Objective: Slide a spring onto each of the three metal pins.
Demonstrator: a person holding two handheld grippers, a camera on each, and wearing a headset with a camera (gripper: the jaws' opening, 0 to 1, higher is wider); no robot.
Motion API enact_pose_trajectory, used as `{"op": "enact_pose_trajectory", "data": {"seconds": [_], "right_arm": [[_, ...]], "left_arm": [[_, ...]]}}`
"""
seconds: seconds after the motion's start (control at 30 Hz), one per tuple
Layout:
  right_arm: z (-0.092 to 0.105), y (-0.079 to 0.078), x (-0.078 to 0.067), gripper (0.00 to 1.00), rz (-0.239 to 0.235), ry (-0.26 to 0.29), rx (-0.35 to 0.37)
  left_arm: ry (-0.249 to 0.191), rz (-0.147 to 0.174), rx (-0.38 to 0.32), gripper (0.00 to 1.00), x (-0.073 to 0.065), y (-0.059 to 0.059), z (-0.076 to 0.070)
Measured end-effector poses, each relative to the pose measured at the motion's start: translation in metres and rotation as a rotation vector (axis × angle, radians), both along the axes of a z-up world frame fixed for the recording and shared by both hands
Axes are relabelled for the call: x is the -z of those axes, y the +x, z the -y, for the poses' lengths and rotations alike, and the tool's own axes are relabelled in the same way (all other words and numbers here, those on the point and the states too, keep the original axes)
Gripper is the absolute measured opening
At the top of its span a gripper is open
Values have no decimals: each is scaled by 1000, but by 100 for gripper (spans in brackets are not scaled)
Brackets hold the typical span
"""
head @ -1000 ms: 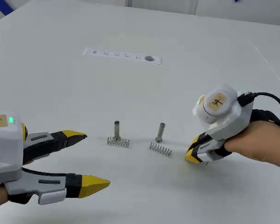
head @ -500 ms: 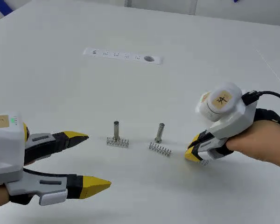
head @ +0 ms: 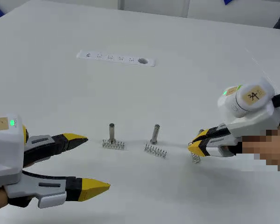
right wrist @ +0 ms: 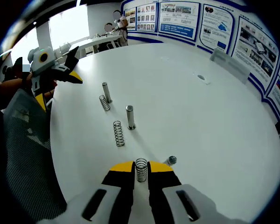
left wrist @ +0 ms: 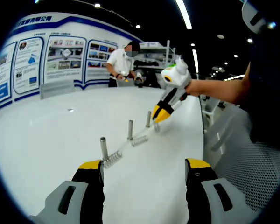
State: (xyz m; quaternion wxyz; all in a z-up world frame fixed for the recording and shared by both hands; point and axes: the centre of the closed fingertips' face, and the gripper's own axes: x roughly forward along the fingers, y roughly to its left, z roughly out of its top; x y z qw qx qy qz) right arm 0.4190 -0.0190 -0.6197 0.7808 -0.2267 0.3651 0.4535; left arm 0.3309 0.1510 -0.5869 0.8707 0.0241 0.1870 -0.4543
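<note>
Right gripper view: the right tongs (right wrist: 141,169), pinching a spring (right wrist: 141,163), have swung it upright just beside the third pin (right wrist: 171,160), so threading looks next; left tongs (left wrist: 144,164) hang spread.

Three pins (right wrist: 105,92) (right wrist: 129,116) (right wrist: 171,160), three springs (right wrist: 102,102) (right wrist: 118,133) (right wrist: 141,169), two hand-held grippers (head: 97,162) (head: 194,147), one power strip (head: 115,58).
</note>
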Motion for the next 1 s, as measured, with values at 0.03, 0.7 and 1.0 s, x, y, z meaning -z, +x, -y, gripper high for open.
{"op": "enact_pose_trajectory", "data": {"seconds": [0.03, 0.7, 1.0], "right_arm": [[2, 0, 0, 12, 2, 6, 9], [15, -5, -3, 12, 2, 53, 60], [16, -5, -23, 12, 17, 97, 71]], "left_arm": [[1, 0, 2, 72, 0, 0, 0], [21, 4, 10, 72, -4, 0, 2], [25, 8, 12, 72, -6, 2, 5]]}}
